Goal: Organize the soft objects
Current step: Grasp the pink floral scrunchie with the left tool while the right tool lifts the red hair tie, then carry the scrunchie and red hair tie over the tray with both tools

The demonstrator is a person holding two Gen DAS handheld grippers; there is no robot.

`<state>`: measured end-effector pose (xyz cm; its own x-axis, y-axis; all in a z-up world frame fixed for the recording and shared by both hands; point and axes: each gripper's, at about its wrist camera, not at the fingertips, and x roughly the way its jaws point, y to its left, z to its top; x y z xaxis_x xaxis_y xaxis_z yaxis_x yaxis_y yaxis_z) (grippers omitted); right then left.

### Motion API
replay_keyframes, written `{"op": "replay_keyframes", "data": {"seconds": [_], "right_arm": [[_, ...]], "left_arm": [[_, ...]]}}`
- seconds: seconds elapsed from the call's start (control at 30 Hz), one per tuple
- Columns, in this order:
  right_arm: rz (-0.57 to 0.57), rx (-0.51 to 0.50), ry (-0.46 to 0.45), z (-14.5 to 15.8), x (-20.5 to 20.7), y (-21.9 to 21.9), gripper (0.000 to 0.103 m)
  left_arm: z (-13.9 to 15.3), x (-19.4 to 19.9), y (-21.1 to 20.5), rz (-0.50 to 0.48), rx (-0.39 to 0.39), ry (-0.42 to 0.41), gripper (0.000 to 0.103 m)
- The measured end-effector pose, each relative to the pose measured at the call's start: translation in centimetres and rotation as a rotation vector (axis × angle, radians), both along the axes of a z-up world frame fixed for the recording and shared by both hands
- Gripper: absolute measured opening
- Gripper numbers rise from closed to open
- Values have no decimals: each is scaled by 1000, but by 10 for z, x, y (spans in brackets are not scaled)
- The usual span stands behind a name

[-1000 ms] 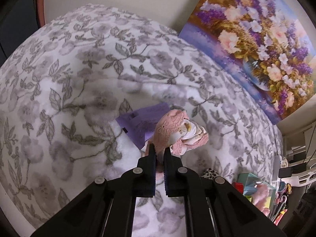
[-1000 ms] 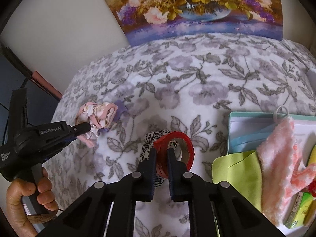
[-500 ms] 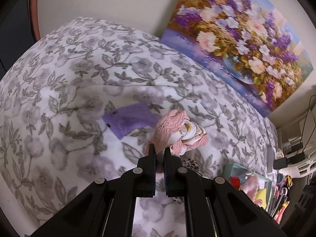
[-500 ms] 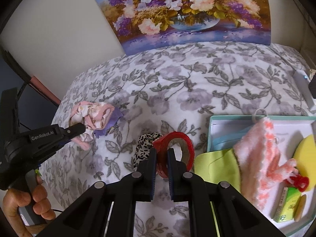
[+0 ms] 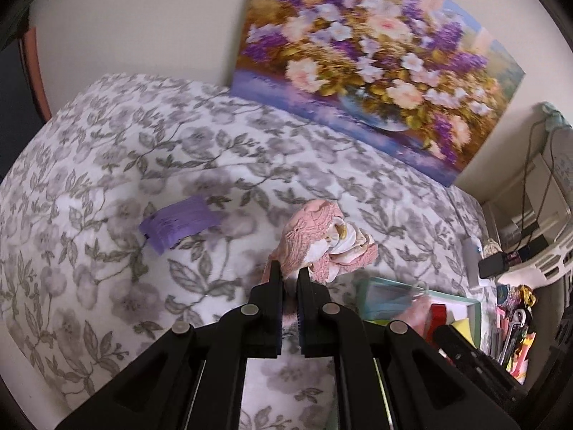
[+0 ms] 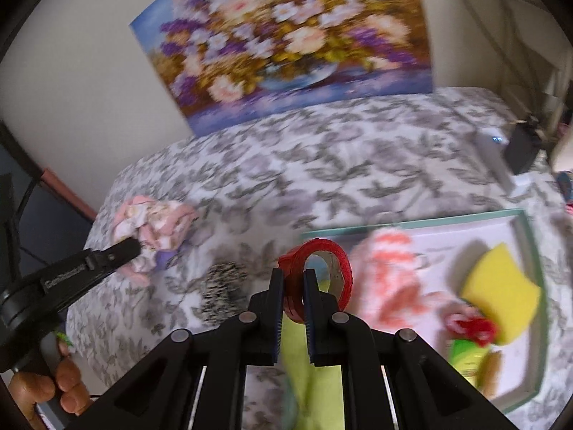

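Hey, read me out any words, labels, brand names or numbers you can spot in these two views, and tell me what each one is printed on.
Raised lettering on the left claw's black body, seen from the right wrist: too blurred to read.
Dark print on the purple card lying on the flowered bedspread: too small to read.
Label on the small black box by the bed's edge: too small to read.
Nothing else carries legible text.

Plain cream wall (image 5: 150, 28) at the far side. Unframed canvas painting of purple and pink flowers in a vase (image 5: 365, 68) leans on it, bottom edge on the white bedspread with grey leaf-and-flower print (image 5: 89, 186). Far right: white shelving unit with dark cables (image 5: 537, 193). Soft, even light.
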<state>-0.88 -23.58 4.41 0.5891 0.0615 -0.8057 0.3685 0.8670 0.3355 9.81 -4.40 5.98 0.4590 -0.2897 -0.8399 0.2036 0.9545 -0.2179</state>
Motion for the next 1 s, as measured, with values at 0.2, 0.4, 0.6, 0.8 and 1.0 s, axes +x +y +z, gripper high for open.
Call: {"op": "replay_keyframes", "data": {"seconds": [0.2, 0.4, 0.6, 0.8, 1.0], "right_arm": [[-93, -26, 23, -1, -26, -42, 11], [-181, -17, 57, -15, -51, -85, 11], [-215, 8, 63, -22, -65, -107, 11], [-194, 33, 89, -33, -60, -105, 11], [-163, 43, 136, -50, -52, -98, 11]], "left_arm": [[10, -18, -32, -62, 18, -36, 6], [7, -38, -74, -151, 44, -37, 6], [-5, -54, -109, -239, 58, -1, 6], [-33, -54, -122, -264, 76, 82, 6], [-66, -51, -124, -264, 81, 186, 6]]}}
